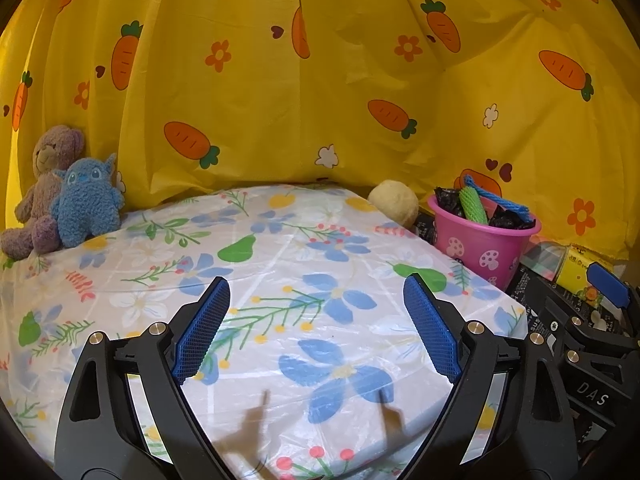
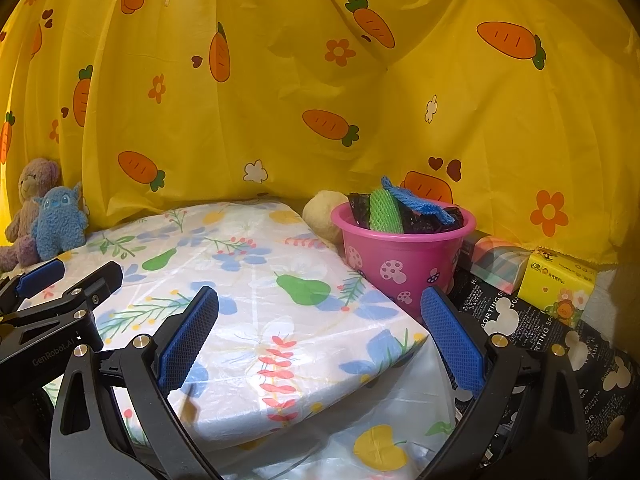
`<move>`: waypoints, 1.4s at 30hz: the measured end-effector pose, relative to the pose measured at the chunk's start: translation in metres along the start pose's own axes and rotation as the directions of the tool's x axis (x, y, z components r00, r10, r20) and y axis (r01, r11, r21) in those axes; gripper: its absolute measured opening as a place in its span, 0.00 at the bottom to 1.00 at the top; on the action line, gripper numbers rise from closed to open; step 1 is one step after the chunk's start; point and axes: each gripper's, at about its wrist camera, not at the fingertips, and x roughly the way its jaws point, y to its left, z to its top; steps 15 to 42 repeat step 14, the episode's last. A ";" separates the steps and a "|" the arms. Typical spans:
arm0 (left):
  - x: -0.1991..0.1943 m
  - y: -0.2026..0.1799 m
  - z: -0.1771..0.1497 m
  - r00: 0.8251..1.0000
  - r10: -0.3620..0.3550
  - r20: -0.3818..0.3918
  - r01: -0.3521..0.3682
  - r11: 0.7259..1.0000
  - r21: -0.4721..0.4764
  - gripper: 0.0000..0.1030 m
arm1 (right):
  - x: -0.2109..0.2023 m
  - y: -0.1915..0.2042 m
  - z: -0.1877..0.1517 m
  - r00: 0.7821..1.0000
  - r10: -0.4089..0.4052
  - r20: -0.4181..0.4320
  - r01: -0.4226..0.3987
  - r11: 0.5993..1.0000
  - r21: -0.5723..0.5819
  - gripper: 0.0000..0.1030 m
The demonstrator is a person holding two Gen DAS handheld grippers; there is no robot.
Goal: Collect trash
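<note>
A pink bucket with mushroom prints (image 1: 482, 246) (image 2: 402, 258) stands at the table's far right edge. It holds black wrappers (image 2: 416, 220), a green foam net (image 1: 473, 205) (image 2: 384, 212) and a blue net (image 1: 500, 199) (image 2: 416, 202). My left gripper (image 1: 316, 320) is open and empty above the floral tablecloth (image 1: 280, 264); it also shows at the left of the right wrist view (image 2: 60, 276). My right gripper (image 2: 320, 336) is open and empty near the table's front right corner, short of the bucket. One of its fingers (image 1: 608, 284) shows in the left wrist view.
A purple bear (image 1: 44, 184) (image 2: 30, 204) and a blue plush (image 1: 86, 204) (image 2: 58, 222) sit at the far left. A cream plush ball (image 1: 394, 200) (image 2: 320, 214) lies beside the bucket. A yellow tissue pack (image 2: 560, 284) and plaid box (image 2: 496, 264) lie right on black printed cloth (image 2: 532, 332). Yellow carrot curtain (image 1: 320, 80) behind.
</note>
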 end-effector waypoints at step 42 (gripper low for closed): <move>-0.003 0.002 0.004 1.000 0.014 0.014 -0.014 1.000 -0.013 0.94 | 0.001 -0.003 0.000 1.000 0.003 0.002 -0.003 1.000 0.001 0.95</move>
